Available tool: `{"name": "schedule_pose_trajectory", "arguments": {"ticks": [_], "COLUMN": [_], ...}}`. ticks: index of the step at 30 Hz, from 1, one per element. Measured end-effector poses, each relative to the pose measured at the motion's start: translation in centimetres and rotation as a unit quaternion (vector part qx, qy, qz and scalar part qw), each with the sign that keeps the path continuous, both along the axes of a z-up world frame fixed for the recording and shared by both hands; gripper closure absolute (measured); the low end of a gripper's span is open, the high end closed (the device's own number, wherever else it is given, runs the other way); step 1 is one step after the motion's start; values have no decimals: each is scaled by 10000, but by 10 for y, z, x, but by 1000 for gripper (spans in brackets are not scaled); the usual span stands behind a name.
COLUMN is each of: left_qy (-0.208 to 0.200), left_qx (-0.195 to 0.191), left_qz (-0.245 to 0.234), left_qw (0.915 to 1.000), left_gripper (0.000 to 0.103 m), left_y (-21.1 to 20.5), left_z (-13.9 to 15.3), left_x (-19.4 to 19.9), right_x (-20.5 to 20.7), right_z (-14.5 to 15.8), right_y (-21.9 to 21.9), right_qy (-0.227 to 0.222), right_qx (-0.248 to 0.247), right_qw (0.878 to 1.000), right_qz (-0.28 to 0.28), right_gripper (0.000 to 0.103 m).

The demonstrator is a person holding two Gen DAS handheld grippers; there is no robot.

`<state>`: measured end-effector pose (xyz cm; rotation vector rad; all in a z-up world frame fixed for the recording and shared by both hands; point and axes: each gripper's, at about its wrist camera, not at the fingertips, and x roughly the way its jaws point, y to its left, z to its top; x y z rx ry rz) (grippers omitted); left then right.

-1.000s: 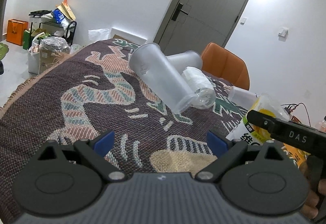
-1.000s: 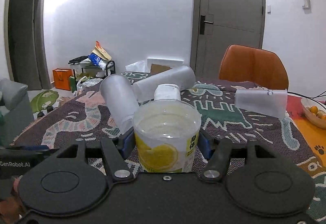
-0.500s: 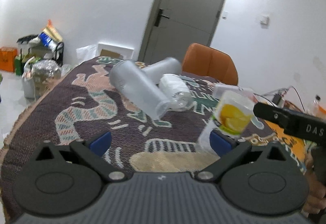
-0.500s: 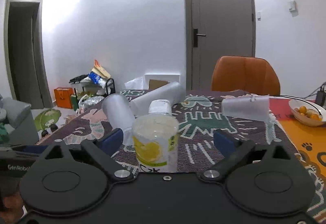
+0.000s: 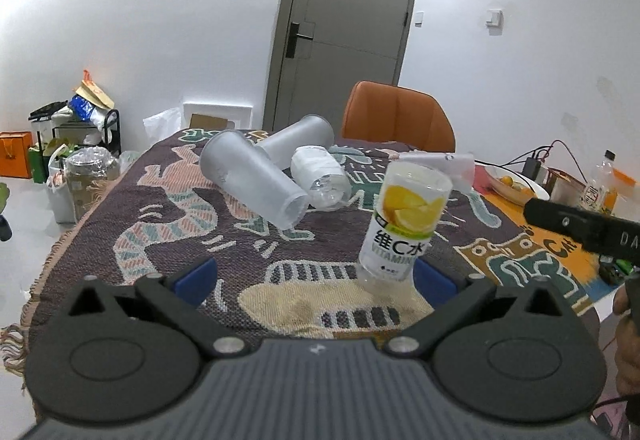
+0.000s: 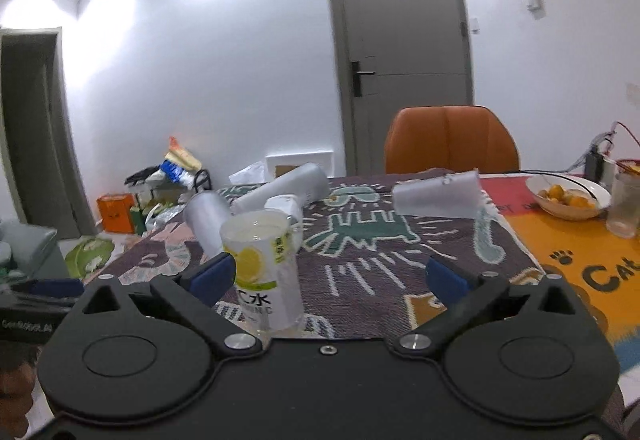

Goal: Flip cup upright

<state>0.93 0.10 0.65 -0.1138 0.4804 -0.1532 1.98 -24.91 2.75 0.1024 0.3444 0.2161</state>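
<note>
A clear cup with a lemon label (image 5: pixel 404 224) stands upright on the patterned cloth (image 5: pixel 168 224), mouth up; it also shows in the right wrist view (image 6: pixel 264 268). My left gripper (image 5: pixel 314 276) is open and empty, its right finger just beside the cup's base. My right gripper (image 6: pixel 328 278) is open and empty, the cup standing just inside its left finger. Several frosted cups lie on their sides: one (image 5: pixel 252 180) in the middle, another (image 5: pixel 296 140) behind it, and one (image 6: pixel 436 196) at the far right.
A wrapped cup stack (image 5: pixel 320 176) lies beside the frosted cups. An orange chair (image 6: pixel 450 140) stands behind the table. A bowl of fruit (image 6: pixel 568 196) and a glass (image 6: pixel 624 208) sit on the orange mat at right. Clutter lies on the floor at left.
My right gripper opened, let go of the lemon cup and drew back to the right. The cup now stands free on the cloth. My left gripper's view shifted right, toward the cup.
</note>
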Motion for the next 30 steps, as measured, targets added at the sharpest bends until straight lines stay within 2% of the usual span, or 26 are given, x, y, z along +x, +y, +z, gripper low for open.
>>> {"name": "schedule_pose_trajectory", "arguments": {"ticks": [6, 22, 30], "left_qy": [-67, -99, -23], "left_qx": [119, 364, 308], "left_qz": [-80, 22, 74], "left_qw": [9999, 9993, 9995], "left_gripper": [0, 0, 0], "left_y": [-7, -14, -7], "left_z": [3, 5, 5], "left_x": [-8, -18, -17], "right_x": [-9, -21, -23], "right_z": [1, -6, -8], "right_y": [-11, -18, -13], "right_qy": [46, 222, 272], "right_qx": [88, 222, 143], "right_qw": [9999, 9990, 9990], "right_qz": [-65, 314, 335], "right_gripper": [0, 0, 0]}}
